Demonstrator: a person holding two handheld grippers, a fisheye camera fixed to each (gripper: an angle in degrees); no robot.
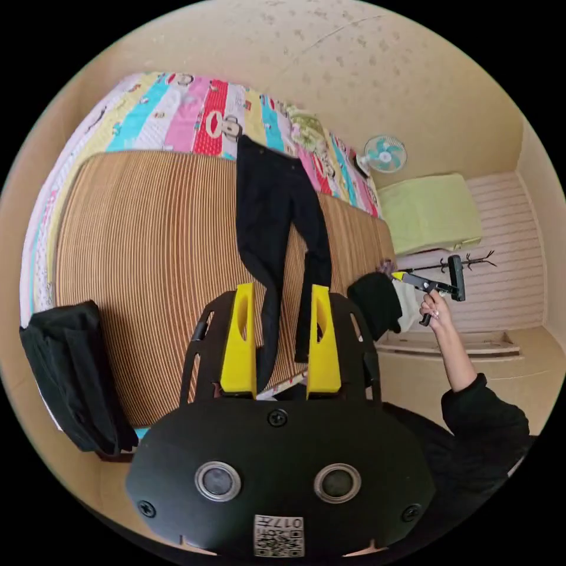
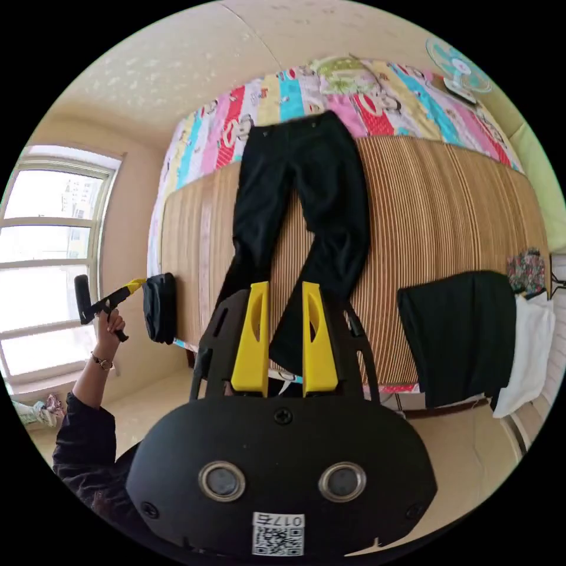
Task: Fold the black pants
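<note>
Pants (image 1: pixel 277 236), black, lie flat on the bed's striped mat (image 1: pixel 147 253) in the left gripper view, waistband at 12 o'clock on the quilt (image 1: pixel 194 115), legs running toward 6 o'clock. The left hand-held gripper (image 1: pixel 276 339) hovers above the leg ends with its yellow jaws apart and nothing between them. A folded black garment (image 1: pixel 71 371) hangs over the mat's edge at 8 o'clock. At 3 o'clock a hand (image 1: pixel 435 306) holds the right hand-held gripper (image 1: pixel 396 275), seen from the side near another dark garment (image 1: pixel 377 300); I cannot tell its jaw state from here. A fan (image 1: pixel 384 154) sits at 2 o'clock

In the right gripper view the pants spread across the mat from 12 o'clock toward the centre, both legs parted. The right hand-held gripper's jaws stand open over the leg ends, empty. A folded black garment (image 2: pixel 463 336) lies at 3 o'clock beside white cloth (image 2: pixel 530 354). At 9 o'clock a hand (image 2: pixel 109 323) raises the left hand-held gripper before a window (image 2: pixel 47 265), just beside a dark bundle (image 2: pixel 159 306)
</note>
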